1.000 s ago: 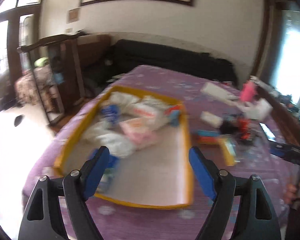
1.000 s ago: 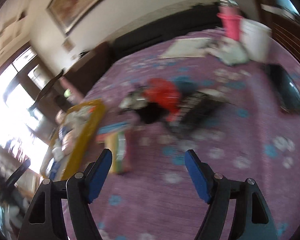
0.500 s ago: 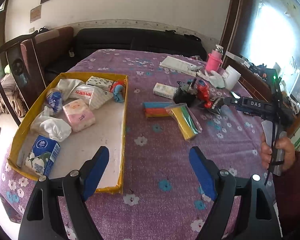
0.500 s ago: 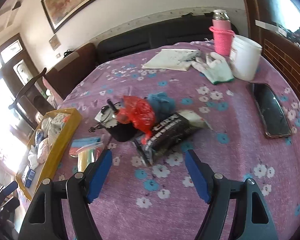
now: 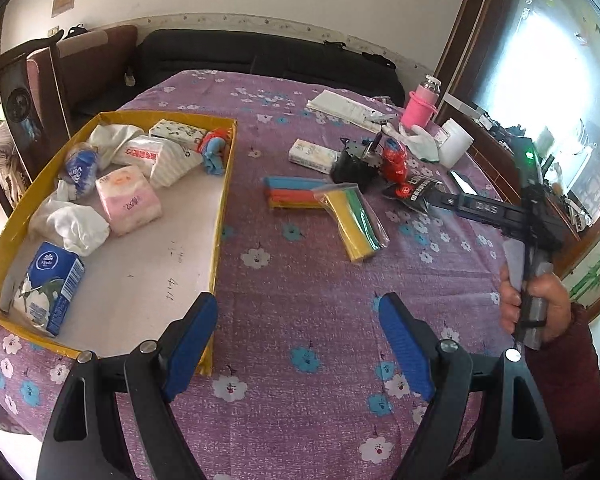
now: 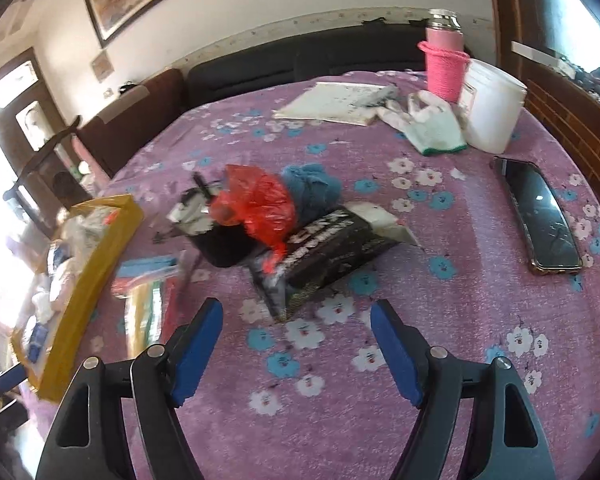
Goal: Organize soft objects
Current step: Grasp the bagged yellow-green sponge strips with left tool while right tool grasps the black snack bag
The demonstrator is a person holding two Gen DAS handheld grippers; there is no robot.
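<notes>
A yellow-rimmed tray (image 5: pixel 224 184) on the purple flowered table holds several tissue packs, white cloths and a small red-and-blue toy (image 5: pixel 214 148). Outside it lie a white tissue pack (image 5: pixel 314 155), coloured cloth packs (image 5: pixel 296 196) (image 5: pixel 354 218), a red bag (image 6: pixel 260 204), a blue fuzzy item (image 6: pixel 312 186) and a black packet (image 6: pixel 332 248). My left gripper (image 5: pixel 298 332) is open and empty, above the table by the tray's near right corner. My right gripper (image 6: pixel 296 340) is open and empty, just short of the black packet; it also shows in the left wrist view (image 5: pixel 480 208).
A phone (image 6: pixel 538 216) lies at the right. A white cup (image 6: pixel 492 110), pink bottle (image 6: pixel 444 60), white gloves (image 6: pixel 432 124) and papers (image 6: pixel 336 102) stand at the far right. A black sofa (image 5: pixel 260 56) and a chair (image 5: pixel 32 80) border the table.
My left gripper swung right from over the tray toward the table middle. My right gripper steadied and moved closer to the black packet pile. Both stayed open.
</notes>
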